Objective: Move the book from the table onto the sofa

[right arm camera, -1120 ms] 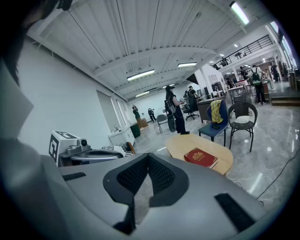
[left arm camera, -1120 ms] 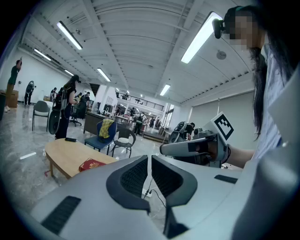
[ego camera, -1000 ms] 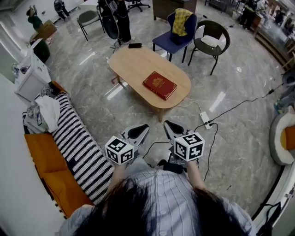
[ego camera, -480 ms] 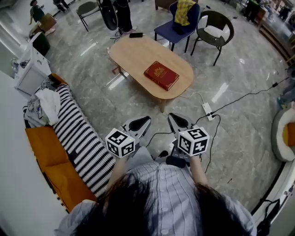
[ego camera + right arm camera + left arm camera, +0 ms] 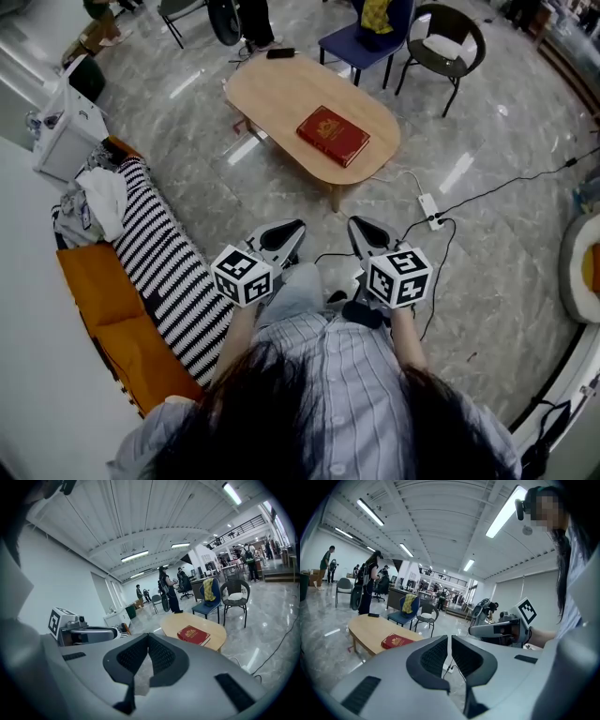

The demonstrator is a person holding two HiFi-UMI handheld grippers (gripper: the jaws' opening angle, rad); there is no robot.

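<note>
Orange sofa (image 5: 94, 309) cushions run down the far left of the head view, with a black-and-white striped blanket (image 5: 159, 272) lying alongside them and a heap of clothes (image 5: 94, 206) at the upper end. Risk 1: not much flat seat is bare. A book set on the blanket's slope or on the heap could slide off. Aim for the orange cushion.

Left tongs (image 5: 292, 231): jaws pressed together, nothing between them. Held low in front of me, well apart from the worktop. Right tongs (image 5: 360, 229): likewise closed and empty. Risk 2: both must open wide before they reach the book. If they arrive closed, I only shove it.

Red book (image 5: 333, 136) lies flat and closed on the wooden worktop (image 5: 281, 89), toward its right end and near the edge facing me; not overhanging as far as I can tell. By my reading the task is not begun and the approach is the step in hand. Risk 3: it is a hardcover and looks thick. A pinch on the cover alone would let the pages swing open and the book drop, so clamp across the full thickness. Risk 4: a push from the far side could tip it over the near edge.

Right of the worktop: white power strip (image 5: 431, 210) and black cable (image 5: 506, 187) on the floor (image 5: 487, 272). Risk 5: trip hazard as I step in.
</note>
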